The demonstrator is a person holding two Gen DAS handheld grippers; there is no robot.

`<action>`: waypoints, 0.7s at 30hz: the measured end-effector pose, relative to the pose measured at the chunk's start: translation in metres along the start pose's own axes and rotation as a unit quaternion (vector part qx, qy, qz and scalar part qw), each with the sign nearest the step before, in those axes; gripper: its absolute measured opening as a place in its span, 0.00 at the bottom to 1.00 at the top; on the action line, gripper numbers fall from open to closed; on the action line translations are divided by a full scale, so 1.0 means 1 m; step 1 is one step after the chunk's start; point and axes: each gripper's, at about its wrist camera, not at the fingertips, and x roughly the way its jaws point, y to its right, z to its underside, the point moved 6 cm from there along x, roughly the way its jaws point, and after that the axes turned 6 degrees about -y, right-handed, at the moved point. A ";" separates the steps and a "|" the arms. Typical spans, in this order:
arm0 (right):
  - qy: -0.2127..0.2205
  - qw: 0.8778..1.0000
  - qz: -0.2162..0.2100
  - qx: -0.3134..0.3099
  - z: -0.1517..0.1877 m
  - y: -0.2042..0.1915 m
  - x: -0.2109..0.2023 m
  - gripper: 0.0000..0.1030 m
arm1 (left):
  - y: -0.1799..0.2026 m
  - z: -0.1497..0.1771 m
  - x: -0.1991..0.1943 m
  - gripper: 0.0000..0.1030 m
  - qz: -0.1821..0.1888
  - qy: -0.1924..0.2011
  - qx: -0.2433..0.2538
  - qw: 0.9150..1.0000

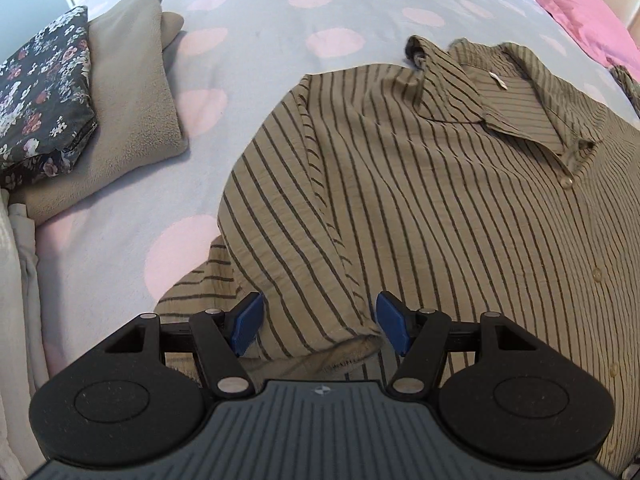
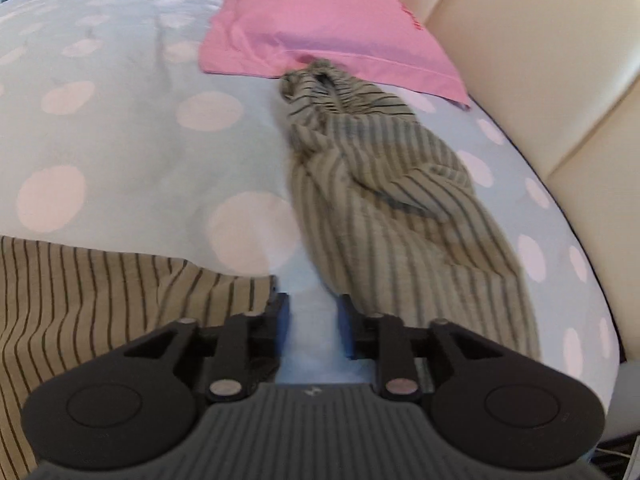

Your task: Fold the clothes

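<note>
An olive shirt (image 1: 440,200) with thin dark stripes lies front up on the dotted bedspread, collar toward the far side. Its left sleeve is folded in over the body, cuff near me. My left gripper (image 1: 320,326) stands open above that cuff, blue pads on either side, not touching it. In the right wrist view the other sleeve (image 2: 400,208) stretches away, crumpled, its cuff against a pink pillow. My right gripper (image 2: 314,320) is open over bare bedspread, just left of that sleeve's near end; the shirt body (image 2: 100,292) lies at lower left.
A folded beige fleece (image 1: 132,120) and a dark floral cushion (image 1: 44,92) lie at the left. White fabric (image 1: 16,280) hangs along the left edge. A pink pillow (image 2: 320,24) sits at the far side, and a cream padded headboard (image 2: 540,80) bounds the right.
</note>
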 end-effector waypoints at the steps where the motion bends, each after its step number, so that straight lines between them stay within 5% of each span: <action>1: 0.002 1.000 -0.001 0.006 0.002 0.004 -0.006 0.31 | 0.000 0.001 0.000 0.60 -0.002 0.000 0.001 1.000; 7: 0.009 0.998 -0.062 0.015 0.031 -0.003 -0.065 0.40 | 0.003 0.007 0.000 0.56 -0.012 -0.003 0.010 1.000; 8: 0.008 0.997 -0.077 0.012 0.038 -0.009 -0.076 0.41 | 0.003 0.008 0.000 0.51 -0.014 -0.003 0.011 1.000; 9: 0.006 0.996 -0.091 0.008 0.046 -0.015 -0.087 0.41 | 0.003 0.008 0.000 0.34 -0.016 -0.004 0.012 1.000; 13: -0.015 0.990 -0.136 -0.018 0.080 -0.047 -0.117 0.41 | 0.003 0.006 -0.004 0.06 -0.024 -0.002 0.016 1.000; 21: -0.036 0.986 -0.147 -0.069 0.122 -0.071 -0.144 0.41 | -0.026 -0.012 -0.045 0.02 -0.019 0.061 -0.024 0.998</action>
